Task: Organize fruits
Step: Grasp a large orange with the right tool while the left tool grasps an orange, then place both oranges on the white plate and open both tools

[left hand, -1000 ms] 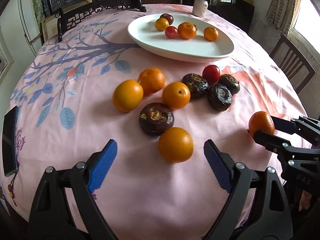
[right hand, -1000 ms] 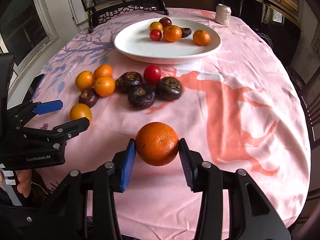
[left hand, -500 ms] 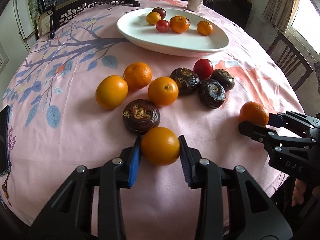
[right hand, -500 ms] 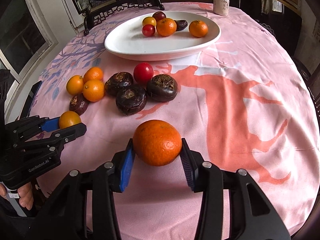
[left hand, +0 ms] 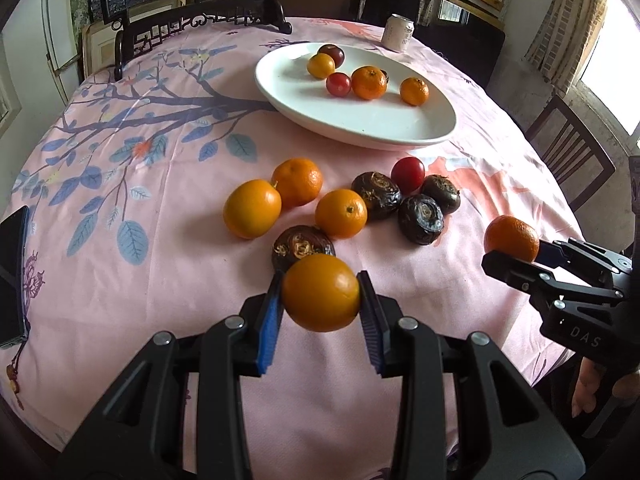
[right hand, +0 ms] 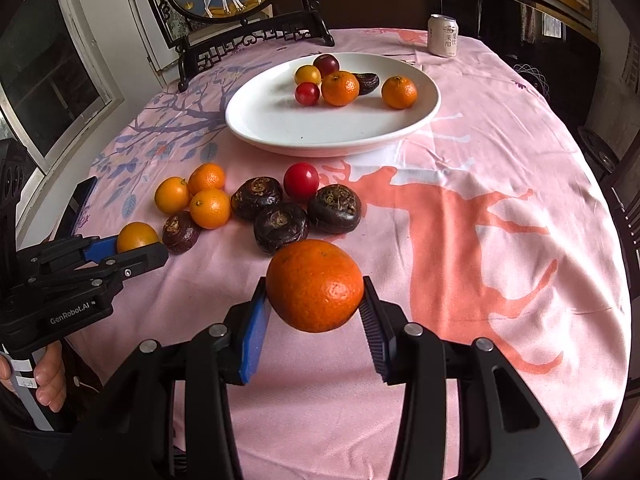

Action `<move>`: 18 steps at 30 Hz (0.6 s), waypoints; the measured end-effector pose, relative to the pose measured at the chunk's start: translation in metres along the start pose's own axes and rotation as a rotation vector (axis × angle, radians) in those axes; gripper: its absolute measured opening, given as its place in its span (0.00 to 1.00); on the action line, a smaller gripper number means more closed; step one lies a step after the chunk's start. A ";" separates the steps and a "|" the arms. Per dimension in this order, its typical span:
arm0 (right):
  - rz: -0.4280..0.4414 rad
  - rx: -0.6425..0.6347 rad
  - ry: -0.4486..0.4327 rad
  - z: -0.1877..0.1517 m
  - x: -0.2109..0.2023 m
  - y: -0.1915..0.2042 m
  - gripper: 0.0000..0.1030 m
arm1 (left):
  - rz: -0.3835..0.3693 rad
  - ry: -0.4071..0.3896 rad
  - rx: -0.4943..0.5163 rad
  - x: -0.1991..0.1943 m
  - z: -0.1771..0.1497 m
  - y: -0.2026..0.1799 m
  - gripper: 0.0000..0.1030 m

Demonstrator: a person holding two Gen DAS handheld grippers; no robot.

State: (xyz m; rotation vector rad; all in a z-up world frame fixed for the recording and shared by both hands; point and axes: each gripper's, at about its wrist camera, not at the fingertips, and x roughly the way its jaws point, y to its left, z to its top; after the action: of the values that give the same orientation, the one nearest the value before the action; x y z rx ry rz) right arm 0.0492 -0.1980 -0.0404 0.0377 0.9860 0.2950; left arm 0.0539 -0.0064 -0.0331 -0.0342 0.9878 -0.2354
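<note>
Both grippers are loaded. The left gripper (left hand: pixel 321 295) has its fingers clamped on a smooth orange (left hand: pixel 320 293), low in the frame's centre and just clear of the table (left hand: pixel 160 280). The right gripper (right hand: pixel 316 300) is clamped on a mandarin (right hand: pixel 315 285). The pick-up step looks done; next, I judge, both fruits must be carried up-frame to the white plate (right hand: pixel 280 136) and released beside the fruit already there.
</note>
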 end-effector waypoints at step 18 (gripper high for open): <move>-0.134 -0.062 -0.062 0.176 0.065 -0.028 0.43 | 0.086 -0.027 0.040 0.065 0.190 0.014 0.35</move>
State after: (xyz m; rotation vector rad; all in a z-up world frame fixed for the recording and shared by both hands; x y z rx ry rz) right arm 0.2341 -0.1904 -0.0003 -0.0750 0.9131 0.2005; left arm 0.2484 -0.0212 0.0168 0.0413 0.9550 -0.1751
